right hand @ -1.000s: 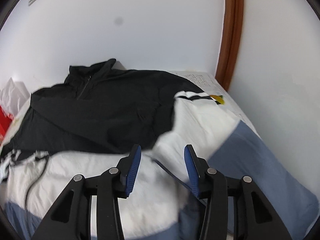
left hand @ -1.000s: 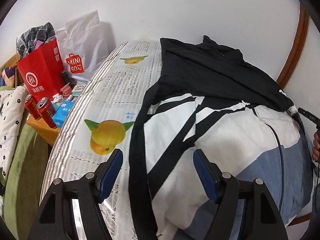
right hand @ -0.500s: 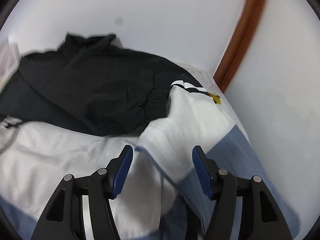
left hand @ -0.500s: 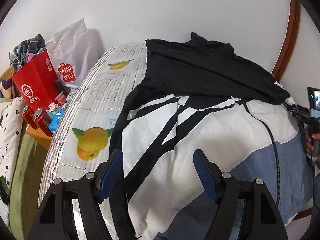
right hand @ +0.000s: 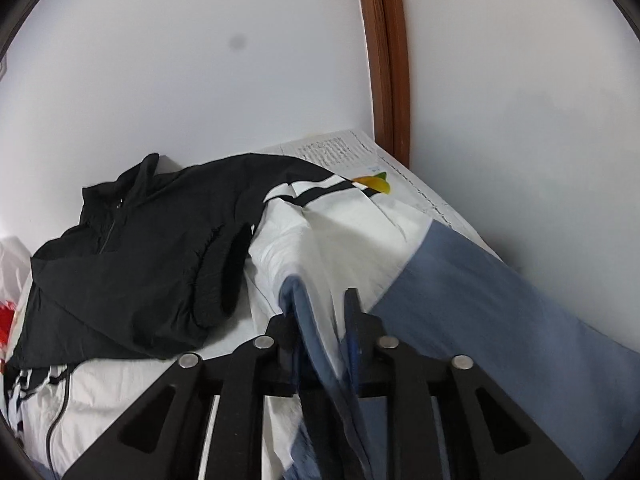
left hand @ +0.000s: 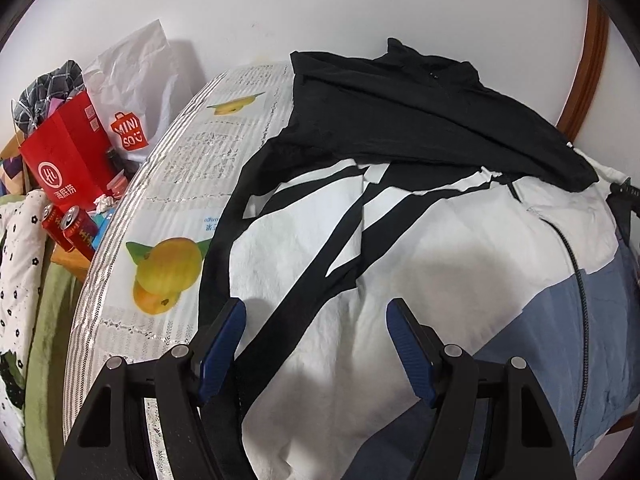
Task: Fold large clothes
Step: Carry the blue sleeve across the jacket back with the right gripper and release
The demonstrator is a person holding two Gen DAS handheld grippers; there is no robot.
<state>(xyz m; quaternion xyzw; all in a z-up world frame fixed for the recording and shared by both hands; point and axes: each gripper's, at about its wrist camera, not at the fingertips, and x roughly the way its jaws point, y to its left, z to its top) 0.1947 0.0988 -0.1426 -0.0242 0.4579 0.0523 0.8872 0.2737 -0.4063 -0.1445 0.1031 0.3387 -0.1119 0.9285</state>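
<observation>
The right claw (right hand: 322,312) has closed since half a second ago and now pinches the white-and-blue jacket (left hand: 440,264) at its right edge; a sleeve fold can begin. The left claw (left hand: 316,344) stays wide above the jacket's near left part. The jacket lies spread on the bed (left hand: 176,184). Only the left view shows the red cans (left hand: 70,226); only the right view shows the grip.

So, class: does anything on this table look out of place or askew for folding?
Yes. A black jacket lies crumpled across the top of the white, black and blue jacket, its cuff draped over the white fabric. It would likely hinder a clean fold. The right gripper already pinches the white-and-blue sleeve.
</observation>
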